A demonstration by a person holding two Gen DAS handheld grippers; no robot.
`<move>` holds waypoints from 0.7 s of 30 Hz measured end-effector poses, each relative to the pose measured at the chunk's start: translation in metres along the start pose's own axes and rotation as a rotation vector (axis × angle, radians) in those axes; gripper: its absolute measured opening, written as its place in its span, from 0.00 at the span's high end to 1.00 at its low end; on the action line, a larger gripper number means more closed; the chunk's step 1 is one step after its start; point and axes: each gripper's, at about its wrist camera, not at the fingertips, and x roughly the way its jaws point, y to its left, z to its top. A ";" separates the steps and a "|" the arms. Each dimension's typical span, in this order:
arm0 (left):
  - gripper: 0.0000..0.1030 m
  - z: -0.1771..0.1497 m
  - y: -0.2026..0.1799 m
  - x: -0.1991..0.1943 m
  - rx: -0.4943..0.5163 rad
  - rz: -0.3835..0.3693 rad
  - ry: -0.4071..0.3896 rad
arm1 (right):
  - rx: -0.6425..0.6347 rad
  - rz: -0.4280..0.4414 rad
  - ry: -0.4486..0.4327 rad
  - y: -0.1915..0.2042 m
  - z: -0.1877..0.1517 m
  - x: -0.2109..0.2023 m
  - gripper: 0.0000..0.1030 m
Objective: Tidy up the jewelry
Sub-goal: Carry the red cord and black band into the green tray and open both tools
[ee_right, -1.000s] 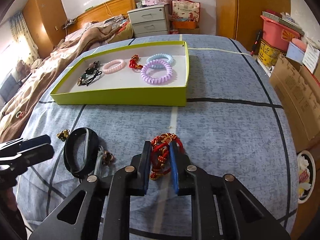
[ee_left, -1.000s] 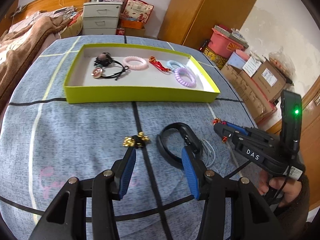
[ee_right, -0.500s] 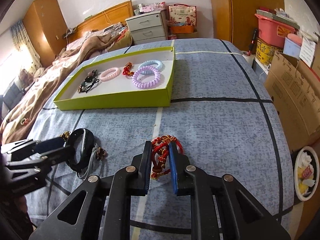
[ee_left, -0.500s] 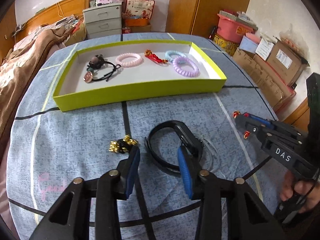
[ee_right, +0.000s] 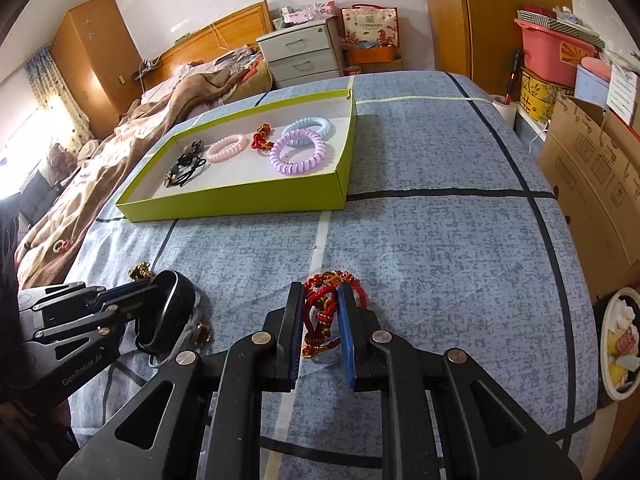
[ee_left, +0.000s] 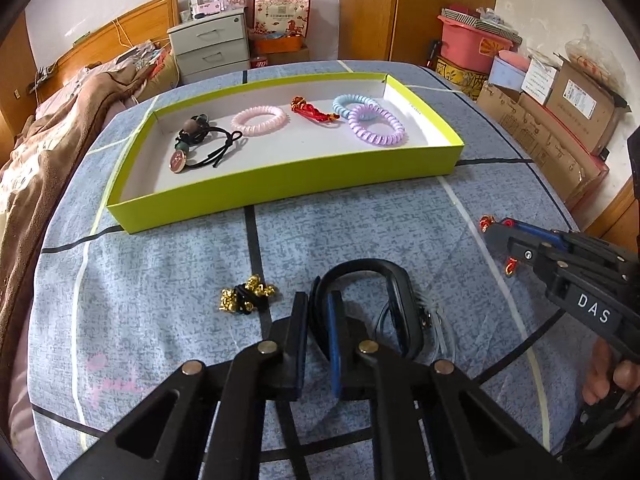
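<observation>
A yellow-green tray (ee_left: 280, 184) (ee_right: 240, 200) on the blue bedspread holds a pink coil tie (ee_left: 259, 120), a red knot charm (ee_left: 310, 110), blue and purple coil ties (ee_left: 376, 126), and black hair ties (ee_left: 200, 144). My left gripper (ee_left: 318, 312) (ee_right: 132, 304) is shut on a black bangle (ee_left: 400, 300) (ee_right: 172, 312) near the front. A gold-beaded tie (ee_left: 246, 298) lies left of it. A clear loop (ee_left: 438, 332) lies under the bangle. My right gripper (ee_right: 320, 312) (ee_left: 496, 236) is shut on a red braided bracelet (ee_right: 324, 312), held just above the spread.
Cardboard boxes (ee_left: 560, 120) and a pink tub (ee_left: 476, 44) stand past the bed's right edge. A brown blanket (ee_left: 52, 152) covers the left side. A grey drawer unit (ee_left: 212, 50) stands behind the bed.
My left gripper has closed from wide open onto the black bangle's left side. My right gripper keeps its hold on the red bracelet and has lifted slightly.
</observation>
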 end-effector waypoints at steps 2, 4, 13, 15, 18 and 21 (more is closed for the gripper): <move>0.92 0.000 0.001 -0.002 -0.004 -0.006 -0.010 | 0.004 -0.001 0.000 0.000 0.000 0.000 0.83; 0.92 0.001 0.003 -0.005 -0.011 -0.016 -0.027 | 0.004 -0.005 -0.001 0.000 0.000 0.000 0.83; 0.92 0.001 0.011 -0.017 -0.055 -0.101 -0.060 | -0.012 -0.030 -0.010 0.003 0.000 -0.003 0.83; 0.92 0.002 0.013 -0.020 -0.059 -0.114 -0.067 | -0.018 -0.036 -0.012 0.004 0.000 -0.005 0.83; 0.92 0.004 0.016 -0.022 -0.063 -0.115 -0.073 | -0.024 -0.039 -0.022 0.005 0.000 -0.009 0.83; 0.92 0.005 0.021 -0.026 -0.082 -0.132 -0.081 | -0.035 -0.042 -0.032 0.008 0.001 -0.013 0.83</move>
